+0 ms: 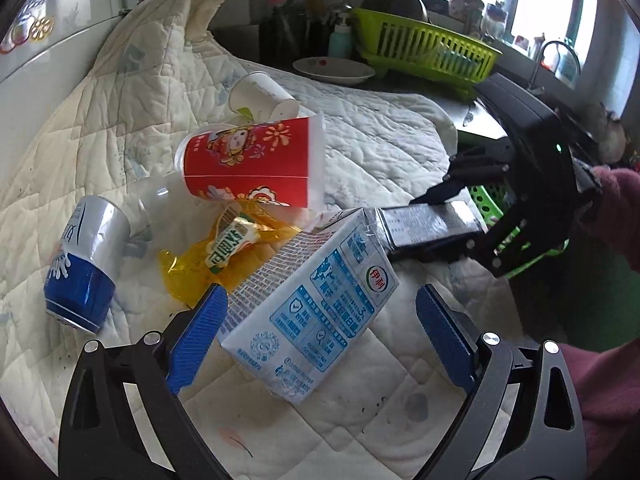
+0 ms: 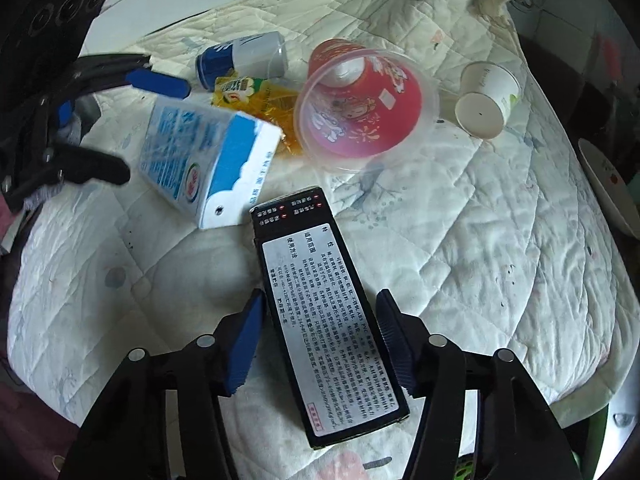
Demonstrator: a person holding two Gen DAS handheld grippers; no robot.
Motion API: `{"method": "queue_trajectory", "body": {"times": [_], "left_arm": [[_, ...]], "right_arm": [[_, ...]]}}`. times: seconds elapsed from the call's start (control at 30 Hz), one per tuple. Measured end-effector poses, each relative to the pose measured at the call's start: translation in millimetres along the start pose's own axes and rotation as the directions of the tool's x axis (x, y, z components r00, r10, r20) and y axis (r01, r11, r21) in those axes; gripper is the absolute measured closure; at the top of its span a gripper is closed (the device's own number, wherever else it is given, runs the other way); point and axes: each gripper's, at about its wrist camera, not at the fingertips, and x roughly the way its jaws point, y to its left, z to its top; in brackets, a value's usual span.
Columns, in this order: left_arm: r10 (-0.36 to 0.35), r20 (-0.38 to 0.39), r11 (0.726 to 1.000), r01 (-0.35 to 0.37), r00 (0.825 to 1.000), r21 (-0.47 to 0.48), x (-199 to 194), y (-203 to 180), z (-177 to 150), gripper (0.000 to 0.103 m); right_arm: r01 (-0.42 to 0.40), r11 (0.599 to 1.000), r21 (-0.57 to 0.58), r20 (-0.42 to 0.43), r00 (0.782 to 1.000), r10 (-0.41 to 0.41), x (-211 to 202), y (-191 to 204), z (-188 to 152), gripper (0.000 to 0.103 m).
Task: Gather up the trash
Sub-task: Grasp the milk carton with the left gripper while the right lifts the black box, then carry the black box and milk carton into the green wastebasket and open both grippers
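The quilt [image 2: 460,240] is soft stitched cloth, matt and a bit grubby with dark specks. The milk carton [image 1: 316,308] looks like coated cardboard with a slight sheen. The black box [image 2: 328,320] is glossy card with a shiny printed label. The red cup [image 1: 256,160] is clear smooth plastic over a printed paper sleeve, the white cup [image 2: 486,98] plain matt paper. The can [image 1: 82,260] is shiny metal. The yellow wrapper [image 1: 224,252] is crinkly see-through plastic film. The dish rack [image 1: 424,46] is bright green moulded plastic.
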Motion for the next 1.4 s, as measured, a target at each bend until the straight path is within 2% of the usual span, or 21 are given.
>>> {"method": "queue_trajectory", "body": {"times": [0.2,0.3,0.4,0.53,0.63,0.8,0.9,0.97,1.07,1.17,1.33,1.4], "left_arm": [[0.079,-0.022,0.988,-0.075,0.997,0.136,8,-29,-2,0.009],[0.094,-0.024,0.982,-0.089,0.995,0.167,9,-36,-1,0.009],[0.067,-0.021,0.988,-0.063,0.998,0.142,7,-33,4,0.009],[0.082,-0.027,0.988,-0.078,0.996,0.132,12,-25,9,0.009],[0.054,-0.040,0.991,-0.048,0.998,0.123,16,-21,9,0.009],[0.064,-0.069,0.991,-0.055,0.996,0.124,28,-19,2,0.009],[0.044,-0.054,0.995,-0.039,0.998,0.087,28,-17,2,0.017],[0.033,-0.033,0.997,-0.031,0.999,0.076,25,-21,2,0.027],[0.026,-0.026,0.998,-0.024,0.999,0.063,23,-27,2,0.037],[0.010,-0.031,0.999,-0.009,0.999,0.051,21,-39,0,0.041],[0.081,-0.062,0.993,-0.075,0.995,0.087,24,-65,-5,0.045],[0.102,-0.051,0.991,-0.098,0.993,0.089,22,-72,-6,0.046]], "right_arm": [[-0.001,0.998,0.056,0.011,1.000,0.000,-4,-6,-3,0.053],[-0.003,0.997,0.075,0.015,1.000,0.002,-7,-4,-7,0.054],[-0.003,0.997,0.079,0.020,1.000,0.002,-12,-1,-11,0.054],[0.000,0.997,0.078,0.018,1.000,-0.002,-14,3,-14,0.054],[0.005,0.997,0.078,0.019,1.000,-0.006,-16,5,-17,0.054],[0.004,0.996,0.093,0.024,1.000,-0.006,-16,6,-17,0.054],[0.002,0.994,0.113,0.035,0.999,-0.006,-17,6,-18,0.054],[0.002,0.991,0.132,0.050,0.999,-0.008,-21,7,-19,0.054],[-0.006,0.988,0.155,0.074,0.997,-0.006,-30,7,-21,0.054],[-0.011,0.985,0.172,0.095,0.995,-0.005,-40,9,-25,0.054],[-0.009,0.977,0.212,0.131,0.991,-0.020,-58,7,-35,0.054],[-0.006,0.973,0.231,0.143,0.989,-0.028,-67,4,-41,0.054]]}}
